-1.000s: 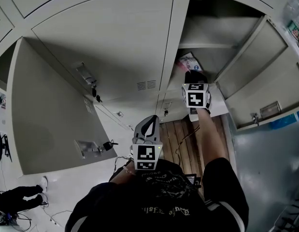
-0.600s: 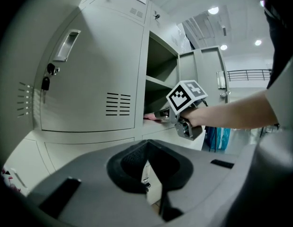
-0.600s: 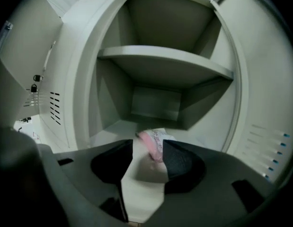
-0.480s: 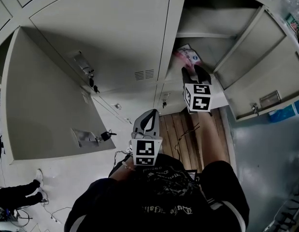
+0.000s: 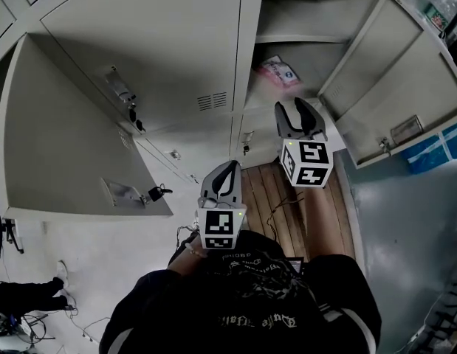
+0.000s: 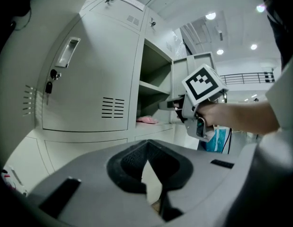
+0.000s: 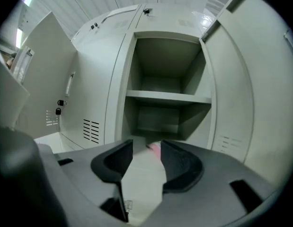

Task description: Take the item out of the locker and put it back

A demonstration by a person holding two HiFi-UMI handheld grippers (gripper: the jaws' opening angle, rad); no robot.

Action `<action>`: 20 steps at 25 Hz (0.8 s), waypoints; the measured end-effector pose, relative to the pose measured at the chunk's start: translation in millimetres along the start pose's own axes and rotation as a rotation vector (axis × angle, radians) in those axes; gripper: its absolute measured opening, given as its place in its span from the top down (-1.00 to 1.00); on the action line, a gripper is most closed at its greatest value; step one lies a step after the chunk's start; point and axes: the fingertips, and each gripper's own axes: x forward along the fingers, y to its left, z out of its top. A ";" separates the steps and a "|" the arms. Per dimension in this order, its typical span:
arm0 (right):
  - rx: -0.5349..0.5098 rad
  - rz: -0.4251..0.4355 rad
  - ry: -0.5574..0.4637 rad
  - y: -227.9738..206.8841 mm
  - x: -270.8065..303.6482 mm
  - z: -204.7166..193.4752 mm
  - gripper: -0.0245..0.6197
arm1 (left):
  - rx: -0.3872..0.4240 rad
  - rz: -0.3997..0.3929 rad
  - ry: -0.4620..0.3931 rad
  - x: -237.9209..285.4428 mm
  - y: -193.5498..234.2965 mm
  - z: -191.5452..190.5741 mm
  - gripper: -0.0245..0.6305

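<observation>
A pink packaged item [image 5: 276, 73] lies on the floor of the open locker compartment [image 5: 302, 57], under its shelf [image 7: 167, 97]. My right gripper [image 5: 294, 108] is open just outside the compartment, a short way back from the item, with nothing between its fingers. In the right gripper view the item [image 7: 155, 148] shows past the gap of the right gripper [image 7: 146, 144]. My left gripper [image 5: 229, 167] is shut and empty, held low by the person's chest and pointing at the lockers. The left gripper view shows the left gripper [image 6: 146, 143], the item [image 6: 147, 120] and the right gripper [image 6: 169, 104].
The compartment's door [image 5: 376, 87] stands swung open to the right. Another open locker door [image 5: 73, 146] hangs wide at the left. Between them is a closed door with keys [image 5: 132, 113] in its lock. Cables lie on the wooden floor strip [image 5: 269, 190]. A blue box [image 5: 435, 150] sits at the right.
My right gripper has opened, let go of the pink item and drawn back out of the compartment. The item stays on the locker floor. The left gripper has barely moved.
</observation>
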 end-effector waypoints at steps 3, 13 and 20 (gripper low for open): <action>0.024 -0.009 -0.016 1.1 -21.3 -0.9 0.35 | 0.003 -0.010 -0.020 -4.4 -4.9 3.6 0.90; 0.056 -0.026 -0.005 7.0 -79.8 -37.9 0.35 | 0.015 -0.017 -0.056 -15.3 -17.9 9.1 0.90; 0.012 -0.051 -0.004 19.1 -121.2 -58.1 0.35 | 0.010 -0.035 -0.065 -21.3 -28.9 5.3 0.90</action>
